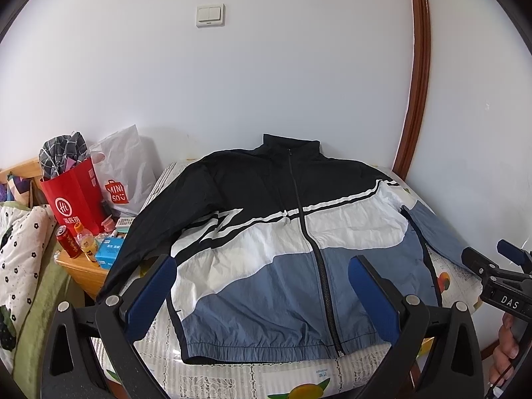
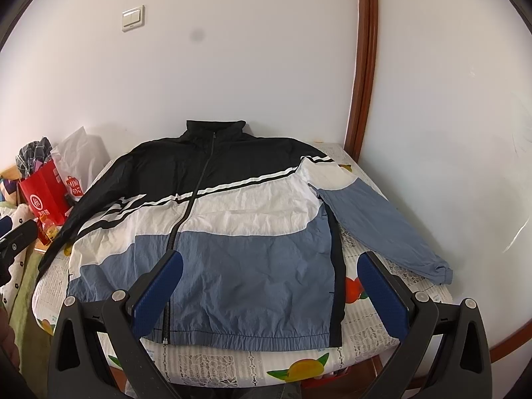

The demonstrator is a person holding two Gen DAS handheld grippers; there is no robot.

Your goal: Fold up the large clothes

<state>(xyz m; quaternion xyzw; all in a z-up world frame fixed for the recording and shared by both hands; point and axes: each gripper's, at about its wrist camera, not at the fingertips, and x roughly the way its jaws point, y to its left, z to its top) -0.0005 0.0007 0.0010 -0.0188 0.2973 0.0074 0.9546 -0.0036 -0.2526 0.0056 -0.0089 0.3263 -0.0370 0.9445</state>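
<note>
A zip-up jacket [image 1: 266,232] [image 2: 232,232] in black, white and blue lies flat, front up, on a small table, collar toward the wall. Its black sleeve hangs off the table's left side; its blue sleeve [image 2: 382,229] stretches out to the right. My left gripper [image 1: 262,296] hovers open above the hem, left of the zip, with nothing between its blue pads. My right gripper [image 2: 269,296] hovers open above the lower right part of the jacket, also holding nothing. The right gripper [image 1: 508,266] also shows at the edge of the left wrist view, a hand under it.
The table [image 2: 252,369] has a fruit-print cover and stands against a white wall. A red bag [image 1: 73,196], a white bag [image 1: 123,173], a can [image 1: 68,241] and a bottle [image 1: 86,242] crowd a wooden nightstand at the left. Bedding [image 1: 20,249] lies beyond. A wooden door frame [image 2: 362,66] rises behind.
</note>
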